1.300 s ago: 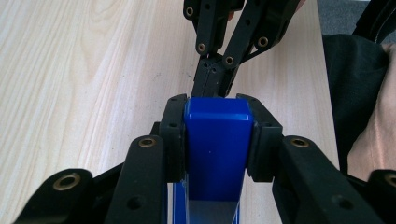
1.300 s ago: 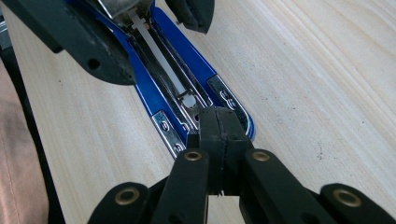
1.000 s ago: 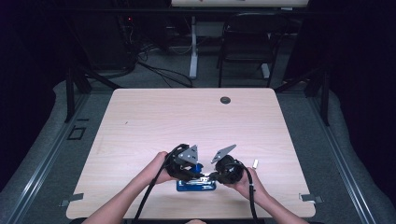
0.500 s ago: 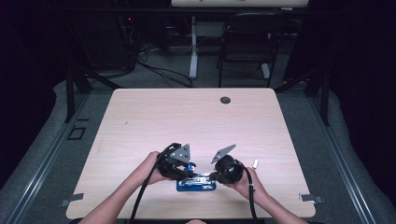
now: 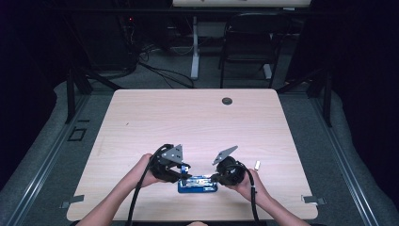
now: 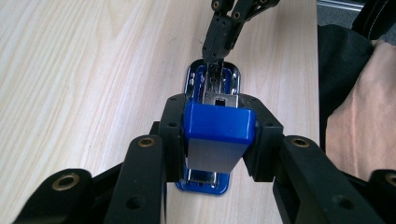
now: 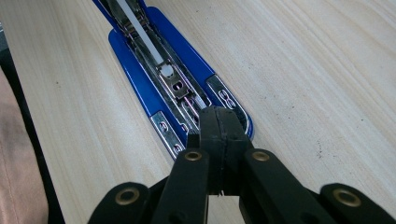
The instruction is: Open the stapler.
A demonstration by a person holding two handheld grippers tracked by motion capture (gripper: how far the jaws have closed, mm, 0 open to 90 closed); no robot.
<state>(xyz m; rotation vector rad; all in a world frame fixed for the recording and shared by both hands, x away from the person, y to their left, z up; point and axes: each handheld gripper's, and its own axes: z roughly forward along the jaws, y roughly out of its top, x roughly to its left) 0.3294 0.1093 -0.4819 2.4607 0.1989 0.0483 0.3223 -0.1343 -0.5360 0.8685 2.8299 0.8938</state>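
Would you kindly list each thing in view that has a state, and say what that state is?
Stapler: swung open, base flat on the table, staple channel exposed.
Stapler top: raised, clamped between the left gripper's pads.
Left gripper: shut on the stapler top.
Right gripper: shut, tips down at the front end of the staple channel.

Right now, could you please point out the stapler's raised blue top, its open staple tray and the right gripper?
blue top (image 6: 219,125): left gripper view, its end face.
staple tray (image 7: 161,65): right gripper view, white pusher.
right gripper (image 7: 218,122): right gripper view, closed jaw tips.
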